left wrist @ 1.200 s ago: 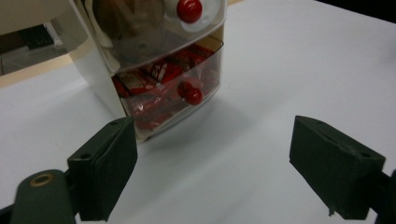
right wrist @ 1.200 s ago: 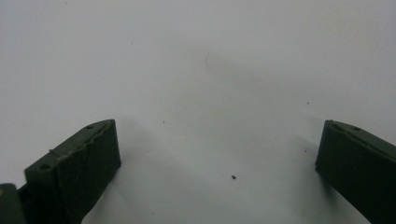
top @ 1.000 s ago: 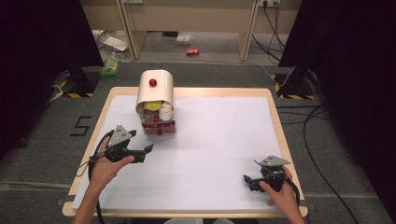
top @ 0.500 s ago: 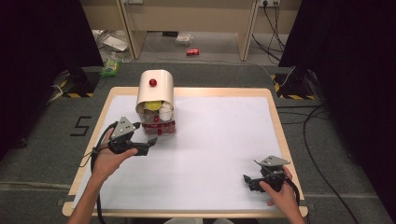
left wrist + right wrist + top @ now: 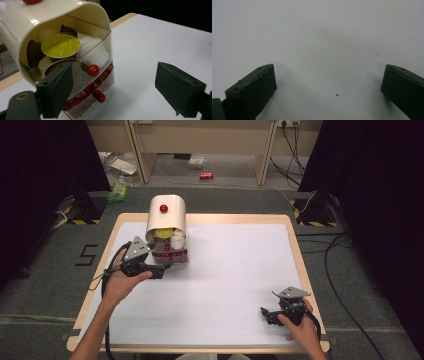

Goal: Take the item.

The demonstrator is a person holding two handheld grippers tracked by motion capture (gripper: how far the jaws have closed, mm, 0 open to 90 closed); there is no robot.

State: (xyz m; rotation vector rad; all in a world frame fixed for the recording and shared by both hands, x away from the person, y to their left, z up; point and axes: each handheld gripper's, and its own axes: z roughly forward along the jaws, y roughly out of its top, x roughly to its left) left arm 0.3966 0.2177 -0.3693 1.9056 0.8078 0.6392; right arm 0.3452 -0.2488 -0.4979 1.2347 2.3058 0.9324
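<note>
Left gripper (image 5: pixel 115 92) wide open, empty, lower frame; advise centring jaws on the drawer's red knob (image 5: pixel 93 70) of capsule dispenser (image 5: pixel 50 17); right gripper (image 5: pixel 328 92) open, empty.

cream capsule holder (image 5: pixel 166 217): 1 | clear drawers (image 5: pixel 100 67): 2 | red knobs (image 5: pixel 93 70): 3 | tools (image 5: pixel 161 271): 2

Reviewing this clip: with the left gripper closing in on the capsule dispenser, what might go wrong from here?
1. The left gripper, jaws open, sits beside the clear drawers; a nudge may slide the light dispenser.
2. The red knobs are small; the jaws may slip off.
3. Capsules are heaped loosely at the open front and may tumble out.
</note>
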